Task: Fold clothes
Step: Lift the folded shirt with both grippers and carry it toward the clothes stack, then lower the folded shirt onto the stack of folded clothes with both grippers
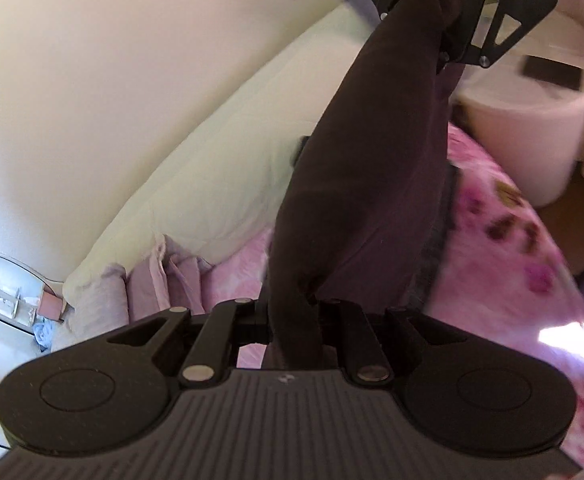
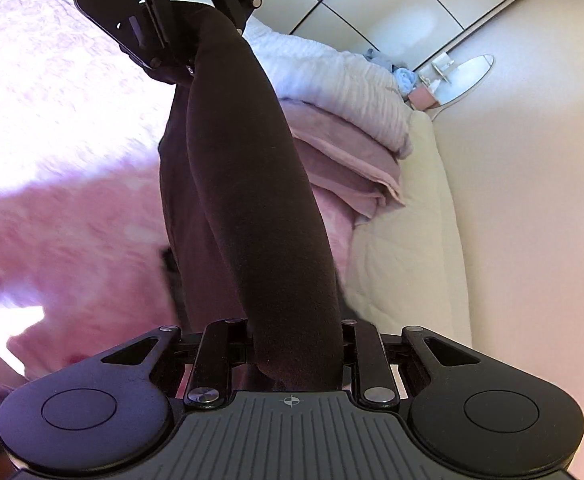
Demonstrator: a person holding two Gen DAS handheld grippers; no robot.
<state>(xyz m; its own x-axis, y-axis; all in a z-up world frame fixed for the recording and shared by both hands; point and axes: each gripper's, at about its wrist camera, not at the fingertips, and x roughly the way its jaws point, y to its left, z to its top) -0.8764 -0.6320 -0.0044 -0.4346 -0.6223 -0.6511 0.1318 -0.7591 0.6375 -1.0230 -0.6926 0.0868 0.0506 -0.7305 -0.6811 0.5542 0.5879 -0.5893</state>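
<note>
Left gripper (image 1: 292,320): jaws closed tight on one end of the dark garment (image 1: 364,168). Right gripper (image 2: 296,344): jaws likewise clamped on the other end. Garment hangs stretched between the two, above the pink floral bedspread (image 1: 504,248); white round bin (image 1: 532,120) stands beside the bed.

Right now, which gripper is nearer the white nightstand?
Right. The right gripper holds the dark garment beside the nightstand; the left gripper grips the opposite end, farther away.

A dark brown garment (image 1: 372,184) hangs over a pink floral bedspread (image 1: 504,256) beside a cream headboard (image 1: 220,160).
</note>
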